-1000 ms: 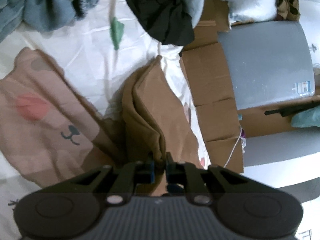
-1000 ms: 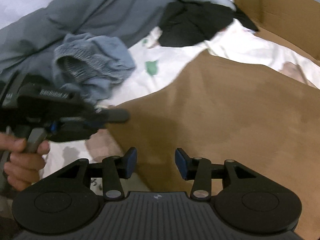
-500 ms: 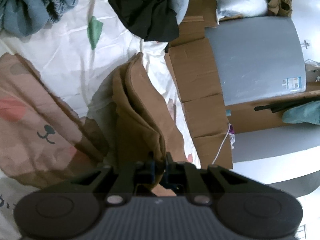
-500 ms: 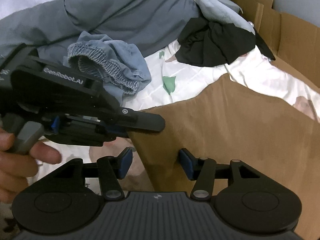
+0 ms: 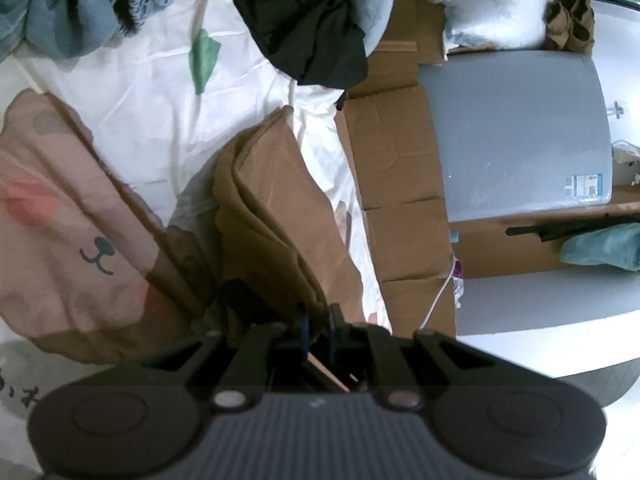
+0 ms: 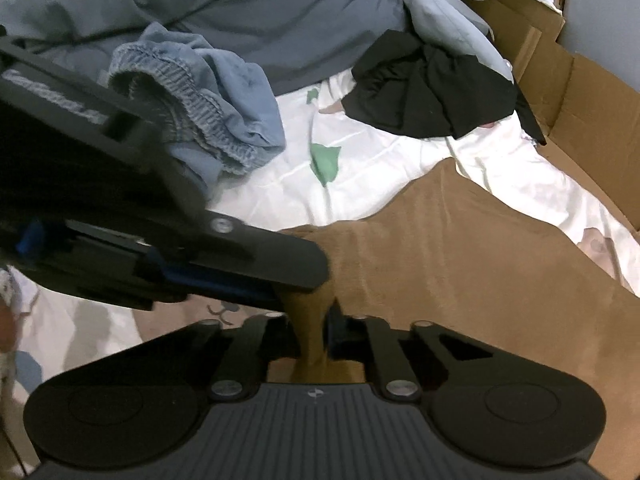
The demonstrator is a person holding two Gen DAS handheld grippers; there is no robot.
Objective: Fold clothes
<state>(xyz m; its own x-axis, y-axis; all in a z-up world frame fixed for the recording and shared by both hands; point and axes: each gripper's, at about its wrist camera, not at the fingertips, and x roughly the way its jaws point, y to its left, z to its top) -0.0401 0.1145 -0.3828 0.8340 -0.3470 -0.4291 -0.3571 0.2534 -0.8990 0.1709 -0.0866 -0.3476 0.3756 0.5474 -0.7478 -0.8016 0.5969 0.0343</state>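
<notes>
Right gripper (image 6: pixel 310 320): your jaws, having just closed, are pinching the brown garment (image 6: pixel 460 264).
Left gripper (image 5: pixel 318 326): you're clamping its bunched edge, just beside.

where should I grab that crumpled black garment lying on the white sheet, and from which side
Take the black garment by its raised, bunched folds near the middle, coming from above on the white sheet side. Its far edge is tucked under a grey-blue garment, and cardboard crowds its right.
</notes>
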